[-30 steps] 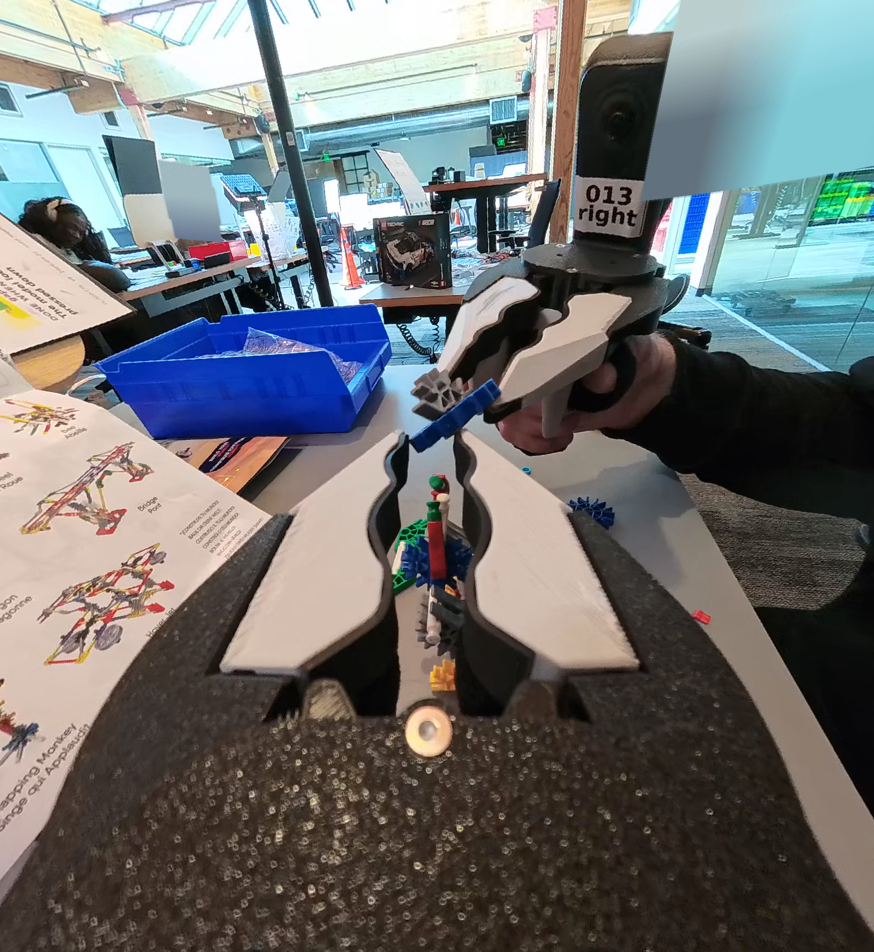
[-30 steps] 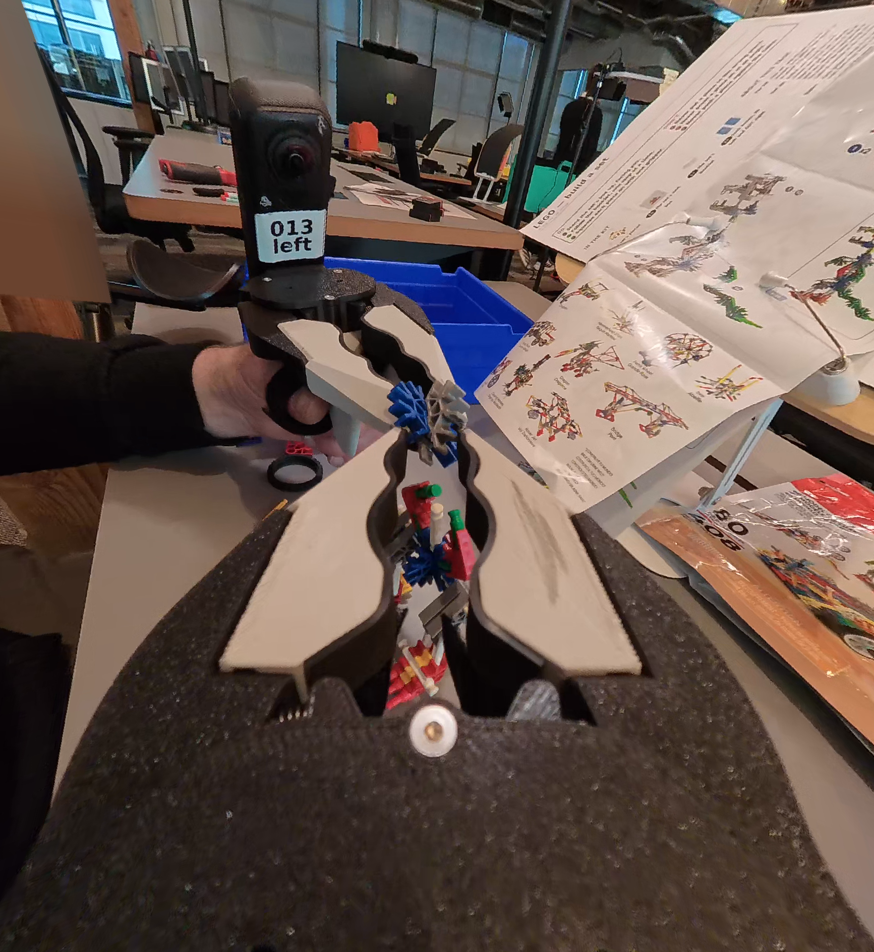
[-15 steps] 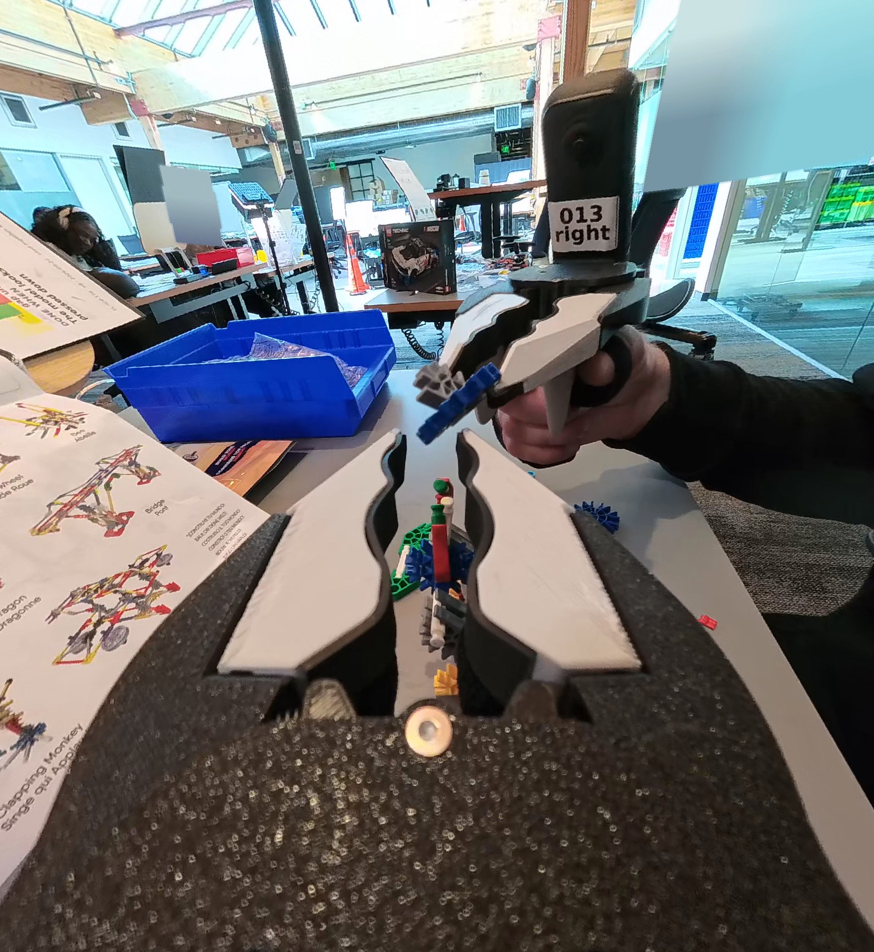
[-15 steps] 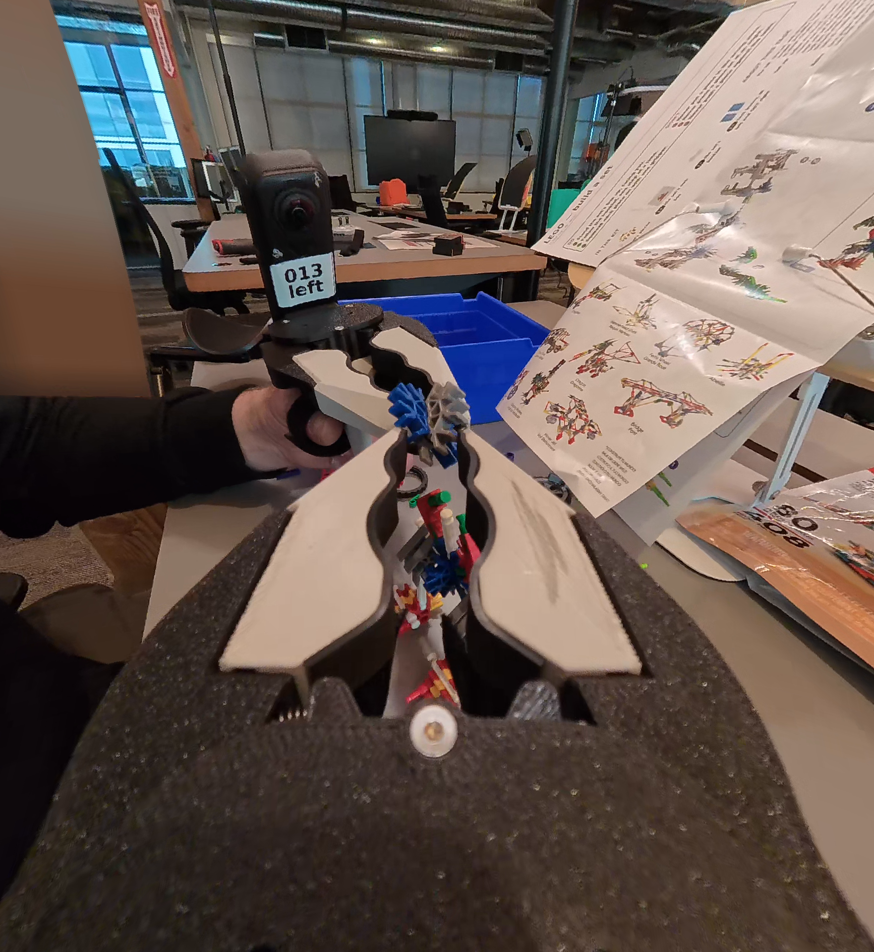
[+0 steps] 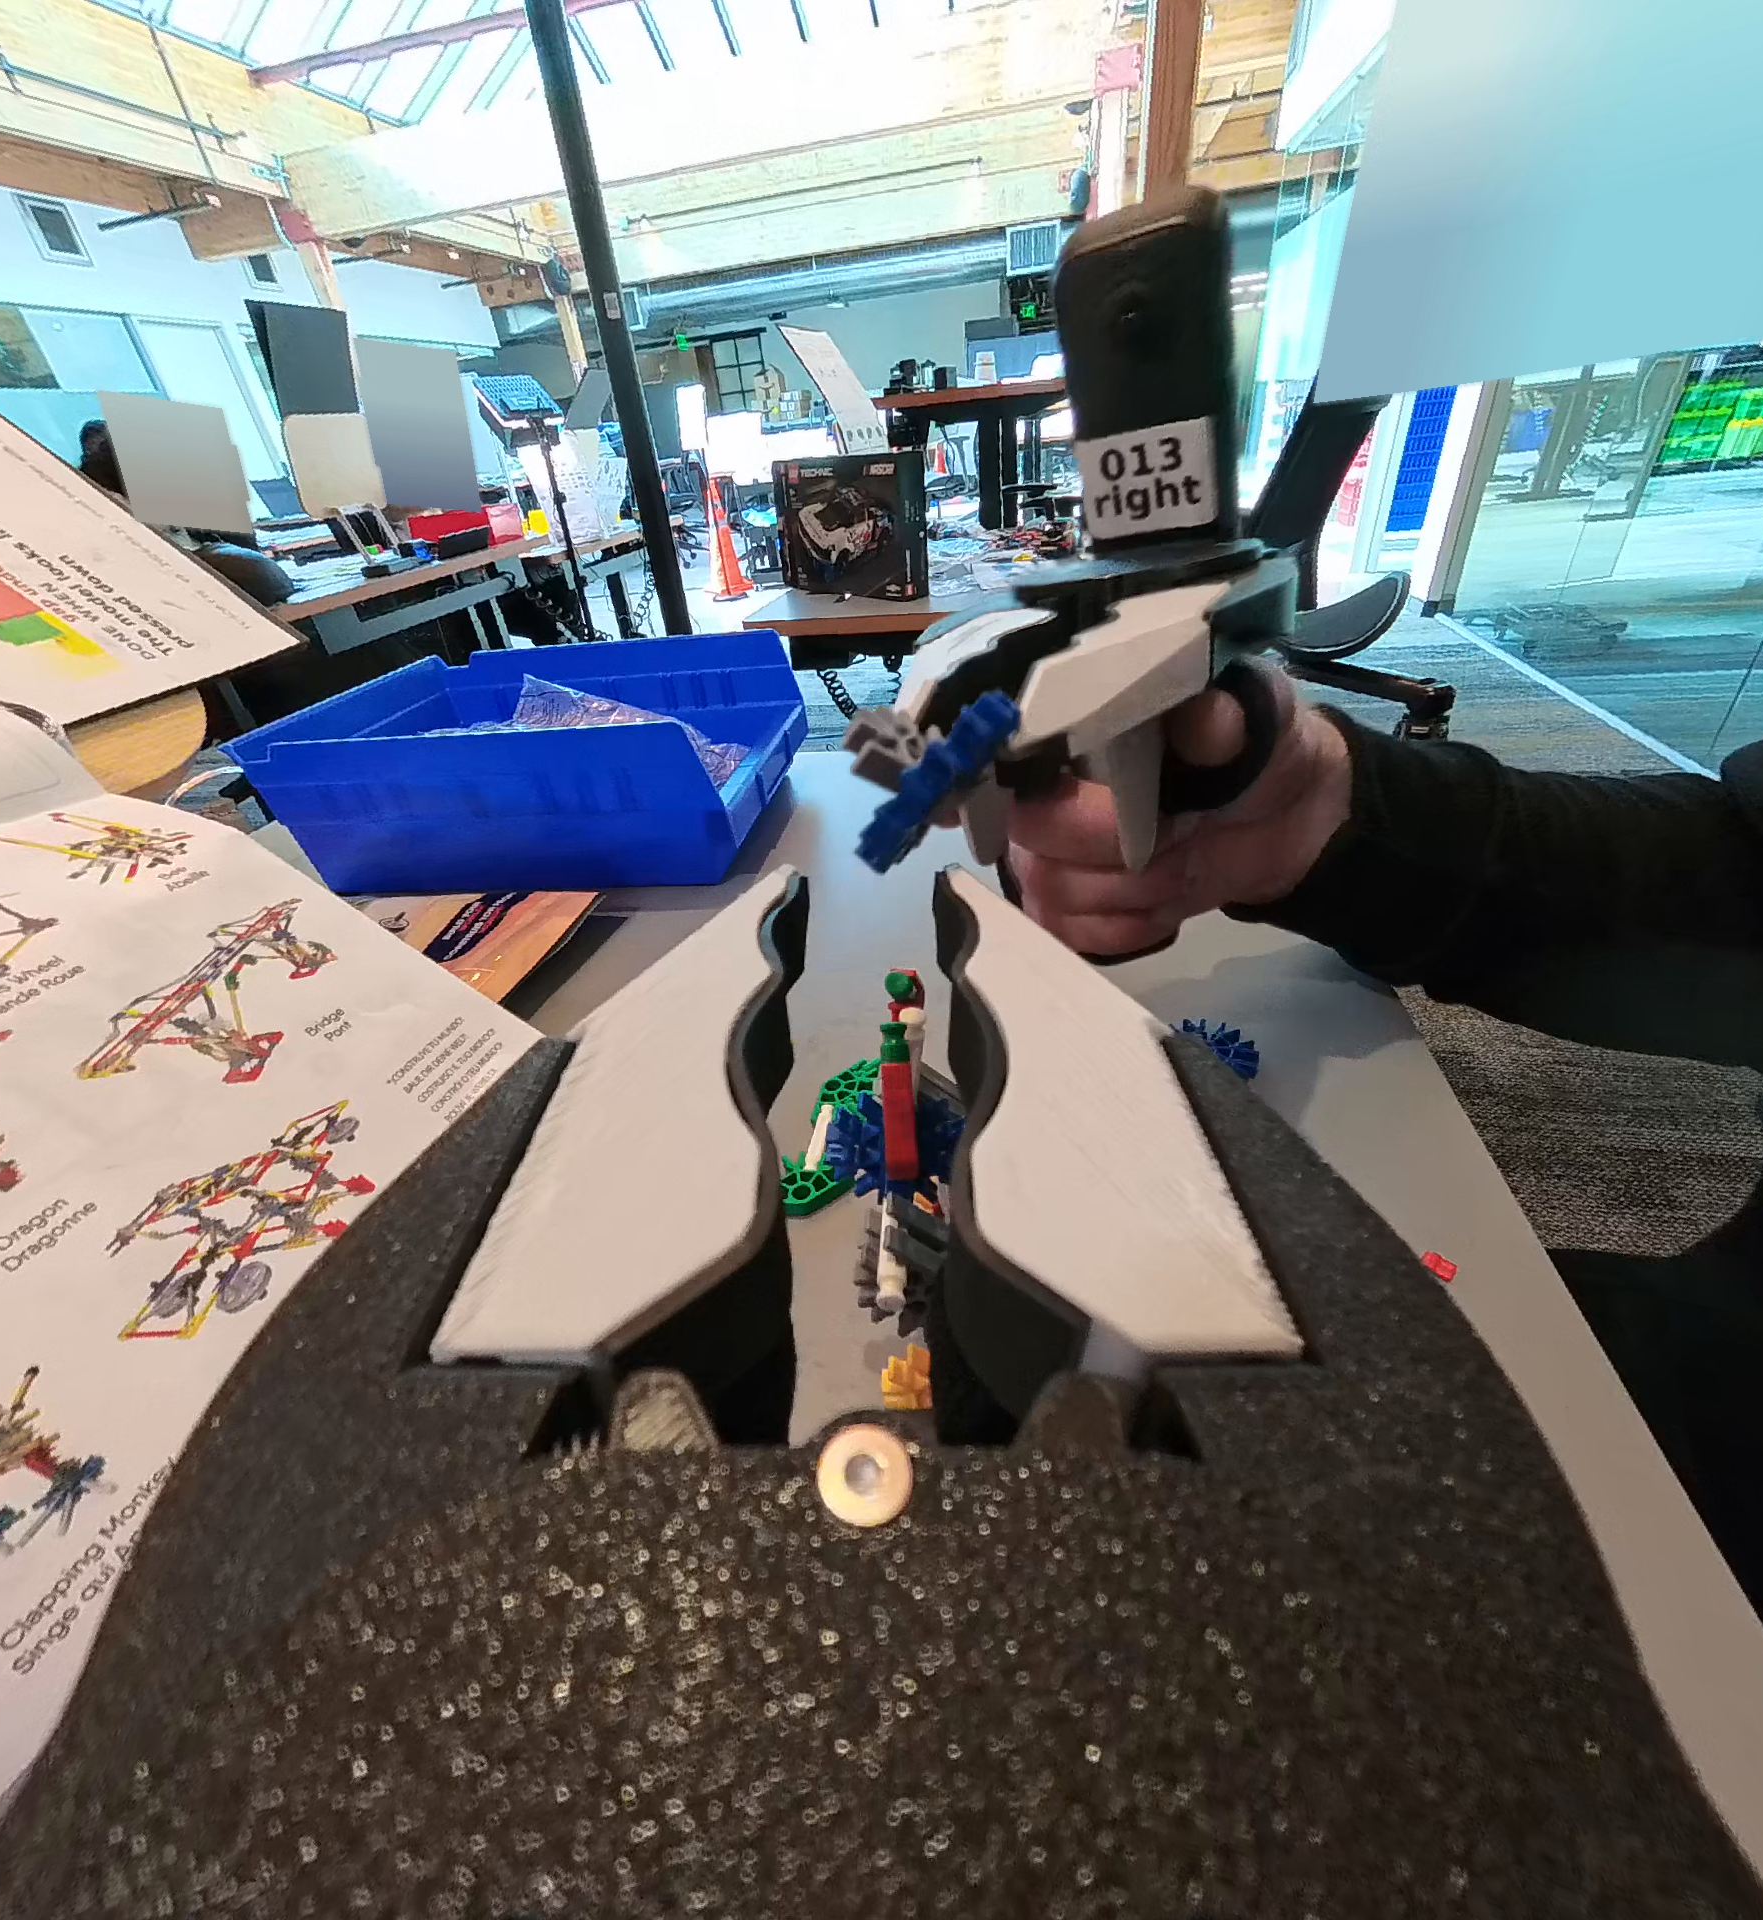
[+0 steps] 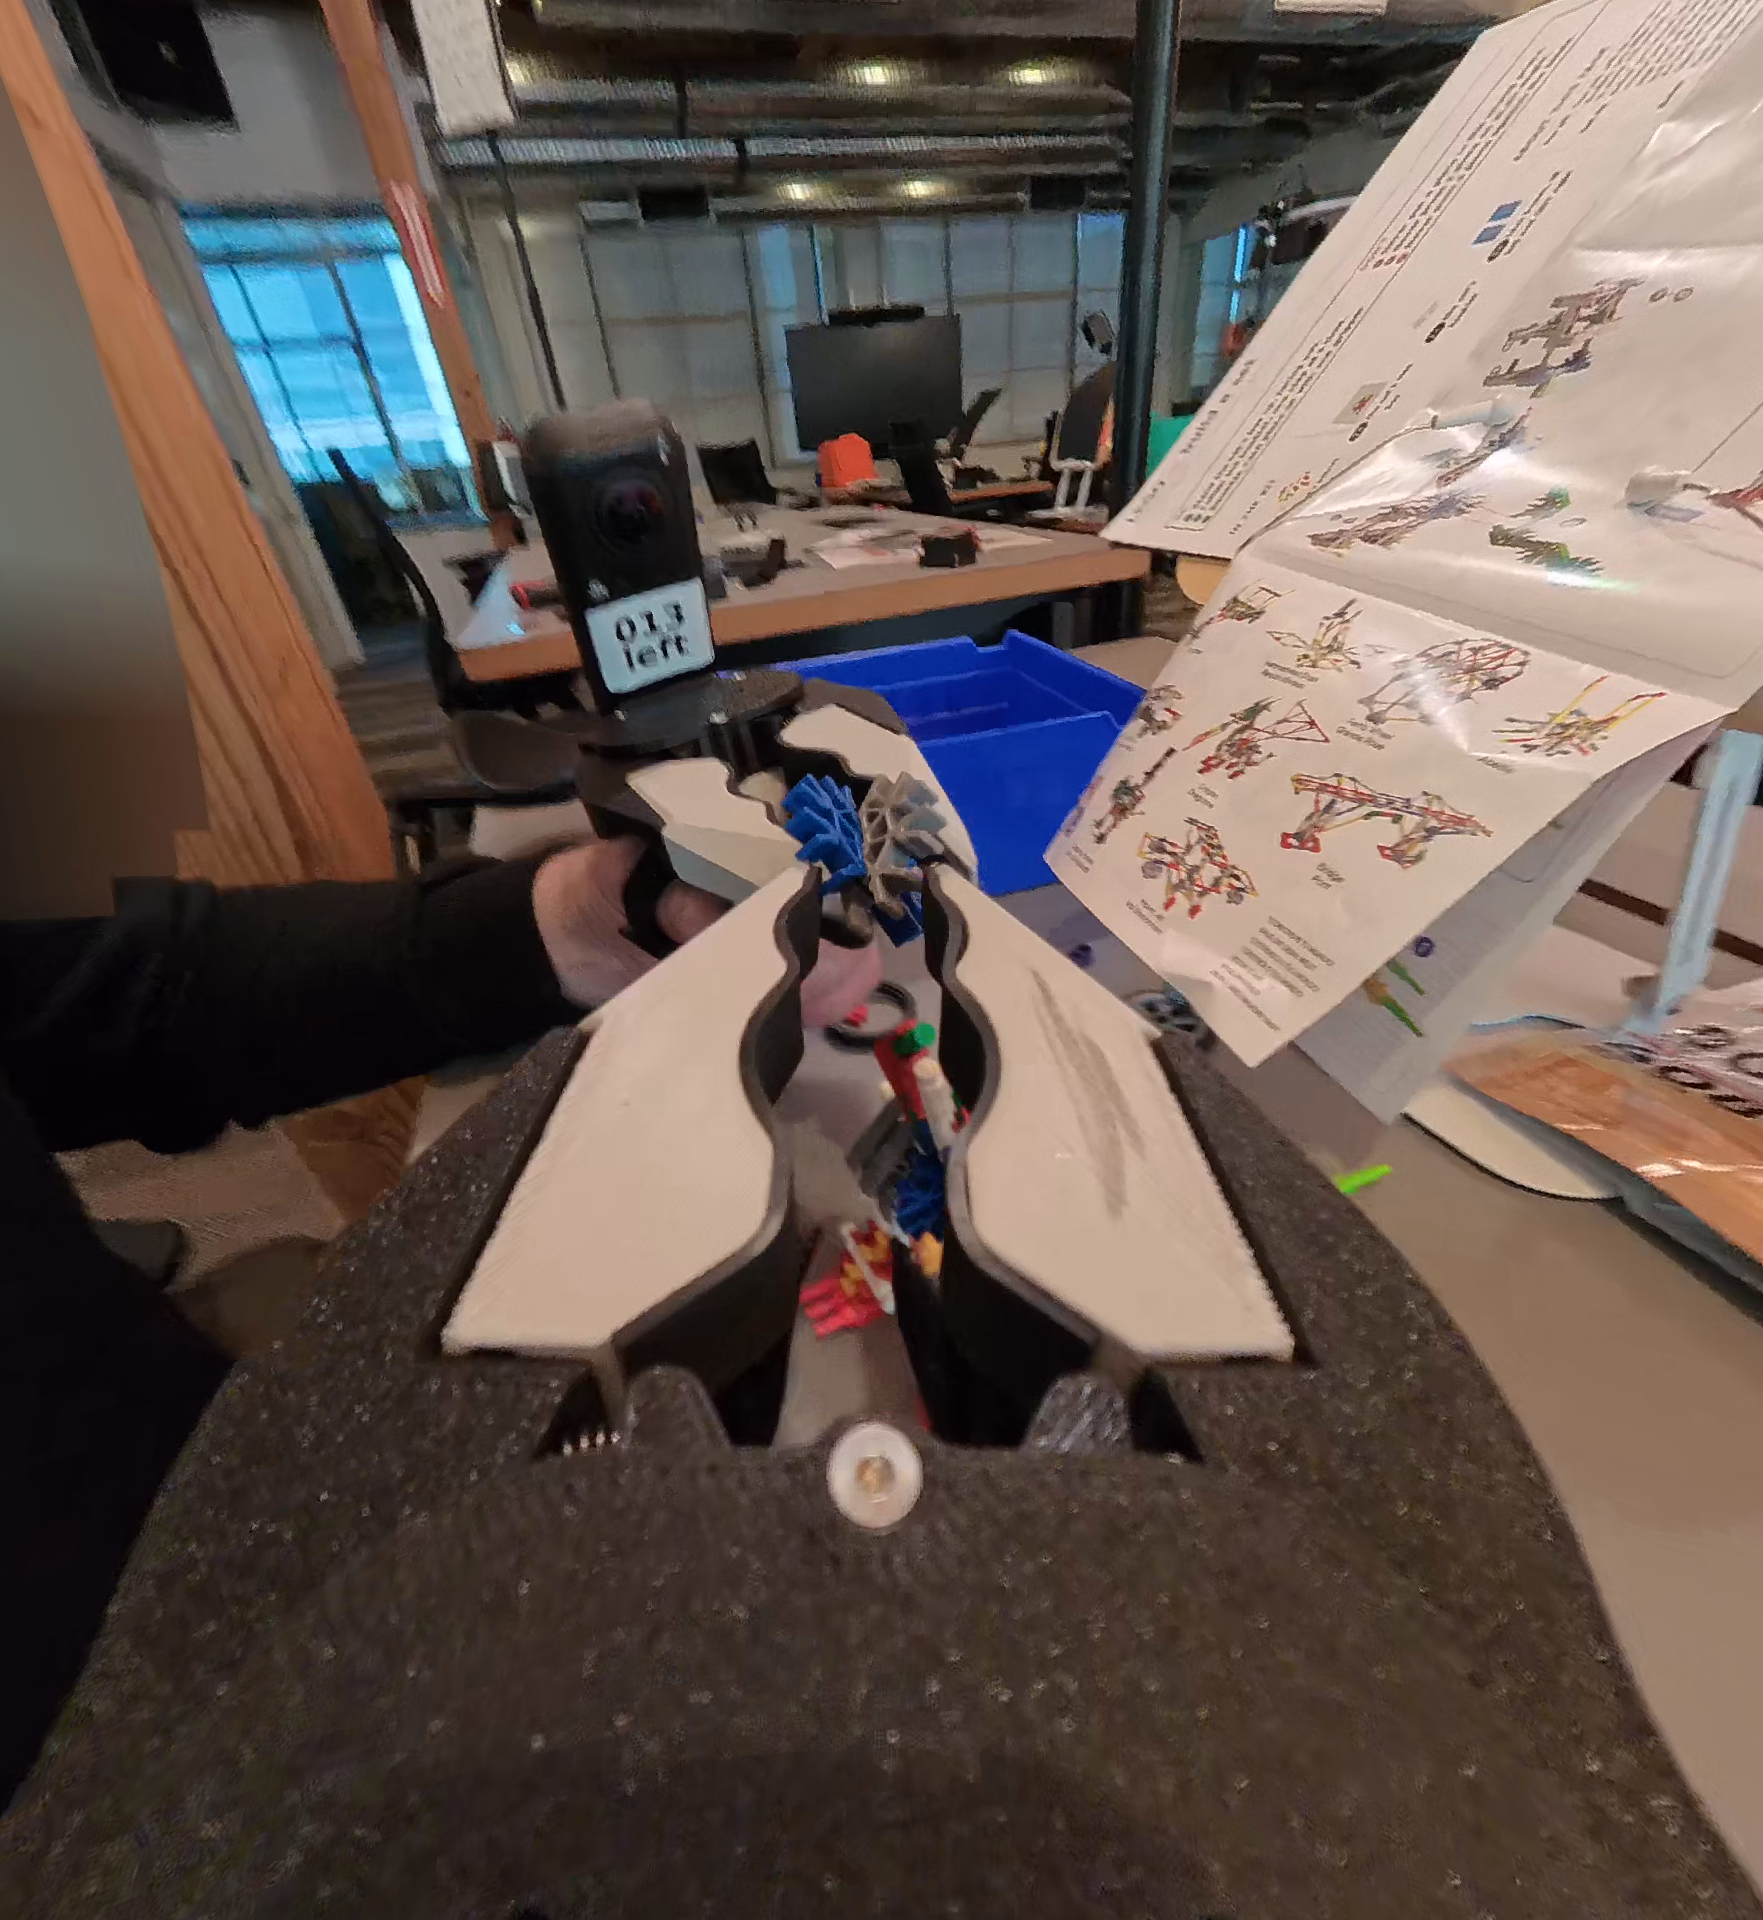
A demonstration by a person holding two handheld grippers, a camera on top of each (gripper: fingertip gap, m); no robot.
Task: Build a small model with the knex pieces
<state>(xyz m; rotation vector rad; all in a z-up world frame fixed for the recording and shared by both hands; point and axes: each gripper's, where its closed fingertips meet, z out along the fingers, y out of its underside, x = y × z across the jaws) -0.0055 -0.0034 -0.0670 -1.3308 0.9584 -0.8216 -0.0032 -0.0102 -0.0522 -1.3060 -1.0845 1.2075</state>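
Note:
My left gripper [image 5: 869,899] is open and empty. It hovers over a small pile of colourful construction-toy pieces [image 5: 892,1132] on the grey table [image 5: 1376,1195]. My right gripper [image 6: 872,883] is shut on a blue snowflake connector [image 6: 820,831] joined to a grey one [image 6: 898,831]. It holds them in the air, just above and beyond the left fingertips. In the left wrist view the right gripper [image 5: 944,753] holds the blue [image 5: 924,784] and grey [image 5: 882,743] connectors up and to the right. The pile also shows under the right gripper [image 6: 908,1143].
A blue bin [image 5: 524,769] stands at the back of the table. A propped instruction sheet [image 5: 129,1091] fills the left side. A loose blue connector [image 5: 1215,1044] and a red bit [image 5: 1438,1264] lie near the right edge. A black ring [image 6: 872,1023] and green rod [image 6: 1360,1179] lie on the table. Only a small space, under 4 cm, lies between the two pairs of fingers.
The right gripper has lifted the blue and grey connectors up and away from the left fingertips. The left jaws have opened a little wider.

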